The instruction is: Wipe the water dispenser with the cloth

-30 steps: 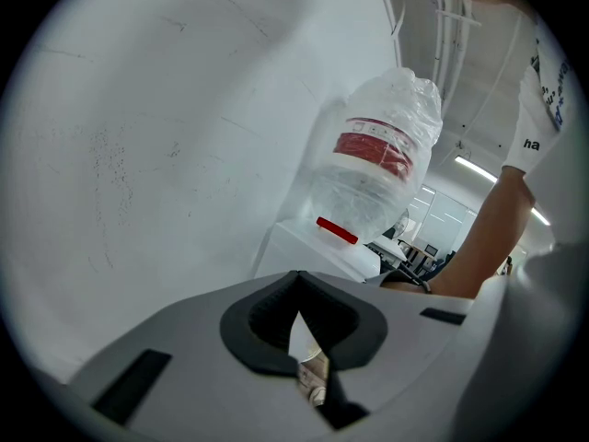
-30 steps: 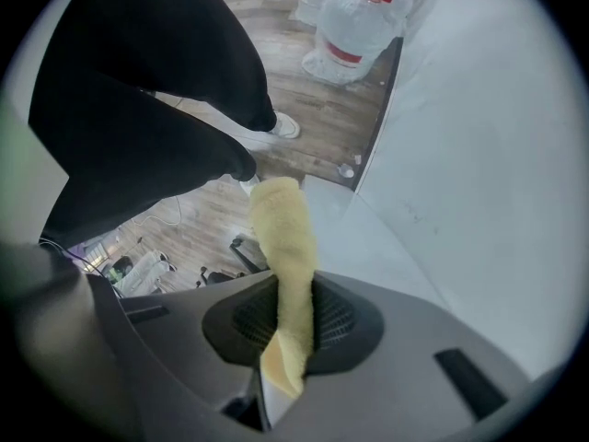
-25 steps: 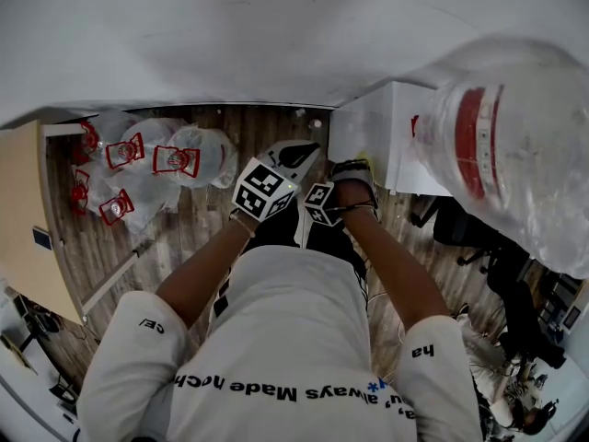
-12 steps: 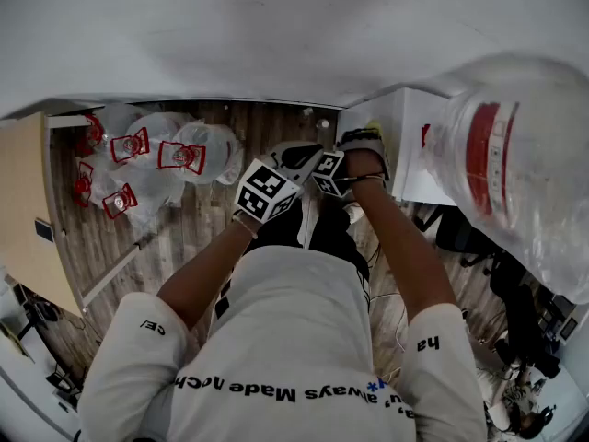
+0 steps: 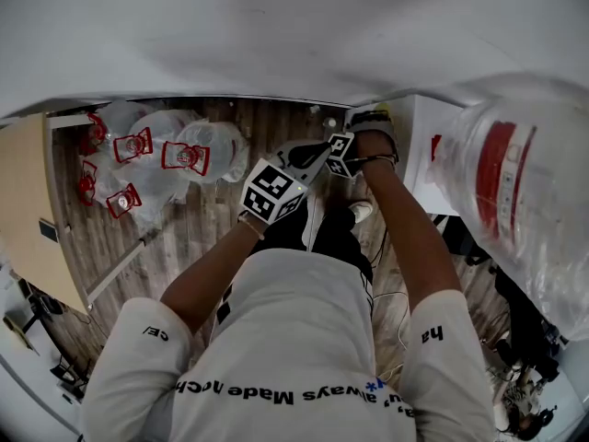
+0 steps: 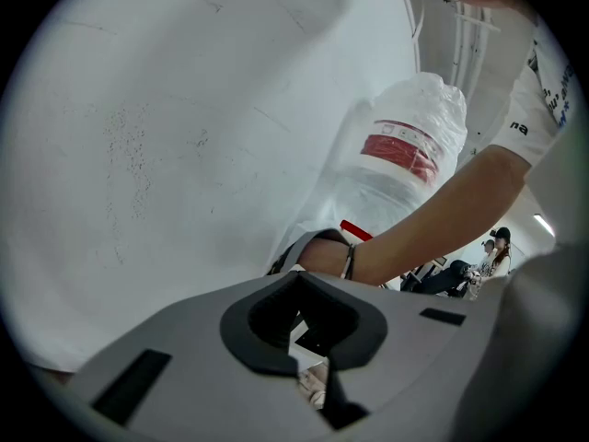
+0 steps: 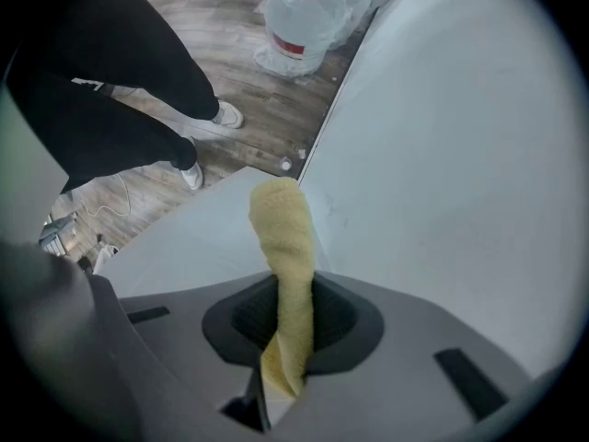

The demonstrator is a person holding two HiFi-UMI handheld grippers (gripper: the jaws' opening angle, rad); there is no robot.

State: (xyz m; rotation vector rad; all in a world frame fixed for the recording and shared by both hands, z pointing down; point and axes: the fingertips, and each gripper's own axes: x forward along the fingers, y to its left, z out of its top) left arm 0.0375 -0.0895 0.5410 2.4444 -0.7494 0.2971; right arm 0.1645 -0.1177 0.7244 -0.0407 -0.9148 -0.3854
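Note:
The white water dispenser (image 5: pixel 419 141) stands at the right against the wall, with a big clear bottle (image 5: pixel 525 201) with a red band on top. My right gripper (image 5: pixel 354 150) is shut on a yellow cloth (image 7: pixel 283 238). The cloth sticks out past the jaws and lies against the dispenser's white panel (image 7: pixel 179 242), close to where it meets the wall (image 7: pixel 460 155). My left gripper (image 5: pixel 304 159) hangs beside it over the floor, shut and holding nothing. In the left gripper view, that gripper (image 6: pixel 306 339) looks at the bottle (image 6: pixel 396 155) and the right forearm (image 6: pixel 423 224).
Several bagged water bottles (image 5: pixel 152 150) with red handles stand on the wooden floor at the left; one bottle (image 7: pixel 308 12) shows in the right gripper view. The person's legs and white shoes (image 7: pixel 207 118) are close to the dispenser. Office chairs (image 5: pixel 525 339) stand at the right.
My right gripper has carried the cloth farther along the dispenser toward the wall. The left gripper has shifted slightly the same way, still shut.

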